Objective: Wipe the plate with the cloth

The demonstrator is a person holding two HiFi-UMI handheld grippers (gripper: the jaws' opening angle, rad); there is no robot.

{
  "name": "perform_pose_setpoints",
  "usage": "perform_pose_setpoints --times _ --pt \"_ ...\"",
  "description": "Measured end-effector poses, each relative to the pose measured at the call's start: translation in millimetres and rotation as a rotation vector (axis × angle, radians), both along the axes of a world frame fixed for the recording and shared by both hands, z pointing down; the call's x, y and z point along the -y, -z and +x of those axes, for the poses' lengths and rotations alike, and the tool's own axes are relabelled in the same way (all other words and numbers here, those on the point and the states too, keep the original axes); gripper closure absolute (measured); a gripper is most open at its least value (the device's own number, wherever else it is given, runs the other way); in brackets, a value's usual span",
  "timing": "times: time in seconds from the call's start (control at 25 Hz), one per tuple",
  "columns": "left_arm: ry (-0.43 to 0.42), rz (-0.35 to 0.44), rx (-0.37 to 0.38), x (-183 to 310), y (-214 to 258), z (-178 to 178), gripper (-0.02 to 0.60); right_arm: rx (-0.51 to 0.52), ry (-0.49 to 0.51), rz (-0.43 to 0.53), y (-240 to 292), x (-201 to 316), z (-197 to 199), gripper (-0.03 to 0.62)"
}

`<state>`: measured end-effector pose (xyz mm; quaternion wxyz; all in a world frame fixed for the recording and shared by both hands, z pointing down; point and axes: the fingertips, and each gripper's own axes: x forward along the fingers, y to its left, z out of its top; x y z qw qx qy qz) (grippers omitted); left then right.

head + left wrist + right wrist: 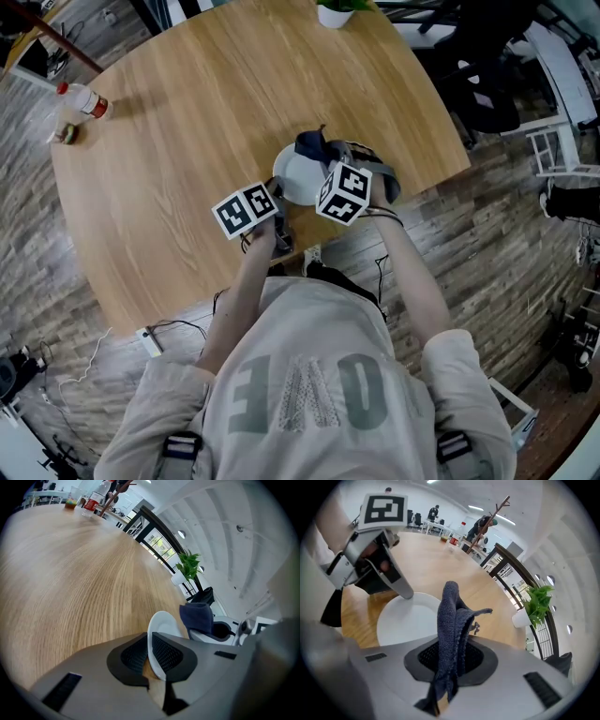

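Plate [296,178] and cloth [313,146] sit together in the head view, at the near edge of the round wooden table [187,141], right in front of you. Your left gripper [280,202] reaches the white plate's near rim, and your right gripper [328,161] comes in from the right with the dark blue cloth at its tip, over the plate's far side. A bottle [86,101] stands well apart at the table's far left.

In the left gripper view, your jaws are clamped on the plate's rim, one pad on each face. The cloth hangs just beyond the plate.

In the right gripper view, your jaws are pinched on the bunched cloth, which sticks up out of them and trails below. The plate lies just past it, with the left gripper's finger on its far rim.
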<state>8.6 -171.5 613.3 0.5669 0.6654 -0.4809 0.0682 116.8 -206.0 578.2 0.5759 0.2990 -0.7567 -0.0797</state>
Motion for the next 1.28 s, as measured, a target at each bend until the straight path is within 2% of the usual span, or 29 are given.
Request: perform_pose_setpoints --times 0.12,0.28,0.52,1.0,1.2,1.28 --pt "-0.001 0.001 0.002 -1 0 1 0.545 -0.050 0.024 -0.011 -15 13 -2 0.534" --pt "0.000 0.009 0.008 0 0 2 0.546 -0.069 0.026 -0.021 -27 14 -2 0.534" --pt "0.009 0.014 0.014 0 0 -2 0.545 -0.109 0.154 -0.066 -33 -32 -15 0.534" --pt "0.010 0.021 0.023 1 1 -3 0.545 -0.046 0.246 -0.142 -28 -113 -36 0.534" --pt "0.010 0.023 0.024 1 2 -2 0.545 -0.037 0.268 -0.163 -25 -124 -38 0.534" --pt "0.010 0.022 0.021 0 1 -1 0.545 -0.006 0.242 -0.162 -22 -117 -37 0.534"
